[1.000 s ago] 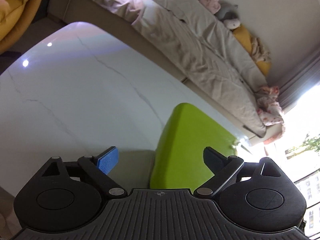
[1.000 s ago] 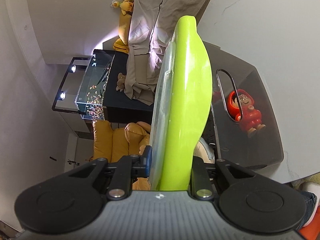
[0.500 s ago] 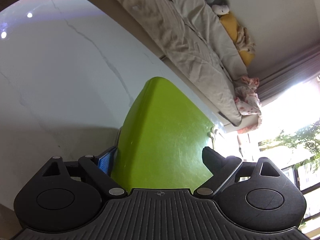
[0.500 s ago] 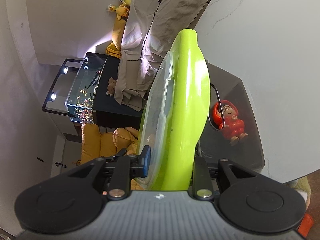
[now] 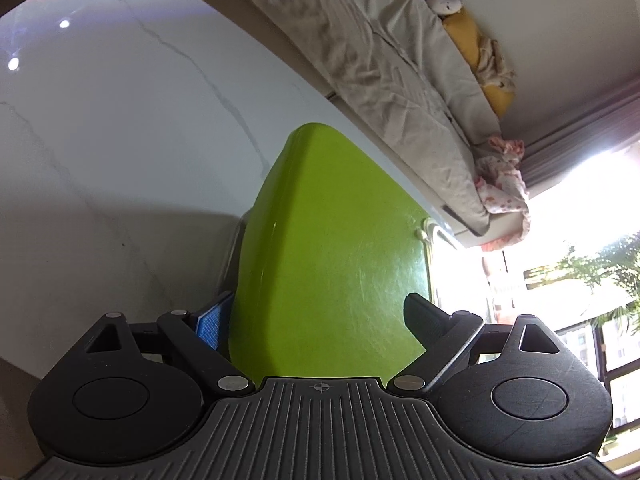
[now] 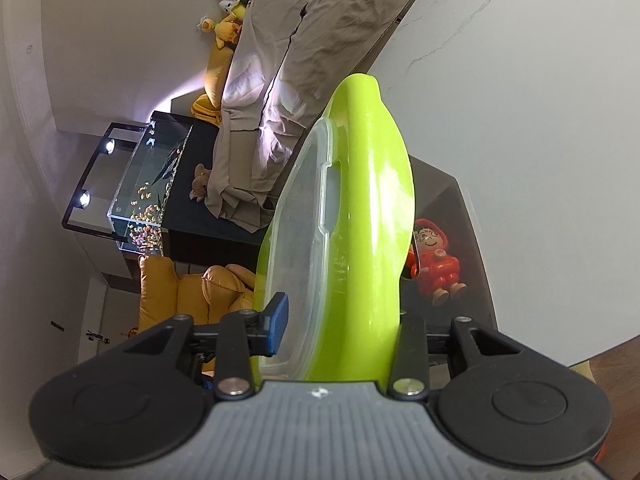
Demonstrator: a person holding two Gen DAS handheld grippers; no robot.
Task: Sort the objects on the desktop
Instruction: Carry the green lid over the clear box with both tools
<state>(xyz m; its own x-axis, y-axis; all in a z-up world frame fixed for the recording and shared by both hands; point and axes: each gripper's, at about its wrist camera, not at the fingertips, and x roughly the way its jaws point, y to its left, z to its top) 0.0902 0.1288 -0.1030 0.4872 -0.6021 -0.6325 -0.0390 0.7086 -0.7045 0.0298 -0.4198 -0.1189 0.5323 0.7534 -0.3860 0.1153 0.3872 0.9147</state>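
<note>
Two hand-held grippers met at one lime-green lid (image 6: 360,216), which stood on edge over a dark grey storage bin (image 6: 464,216) near the edge of the white marble worktop (image 6: 540,100).

Nearest in the right wrist view, the right gripper (image 6: 340,324) straddled the lid's lower edge, and its jaws were opening: the blue-padded finger (image 6: 278,322) had drawn clear of the lid's translucent inner rim, while the black finger on the other side lay close along the green face, contact not resolvable. So the grasp was released, with the lid between the fingers.

In the left wrist view, the left gripper (image 5: 316,320) stood spread wide, with the lid's (image 5: 332,248) broad green face filling the gap; whether either finger touched it could not be told.

Just behind the lid, inside the bin, a red toy figure (image 6: 436,264) sat against the far wall.

Beyond the worktop's far edge ran a sofa under a rumpled beige cover (image 5: 384,60), with plush toys (image 6: 228,4) on it. A lit fish tank (image 6: 148,192) stood farther off.
</note>
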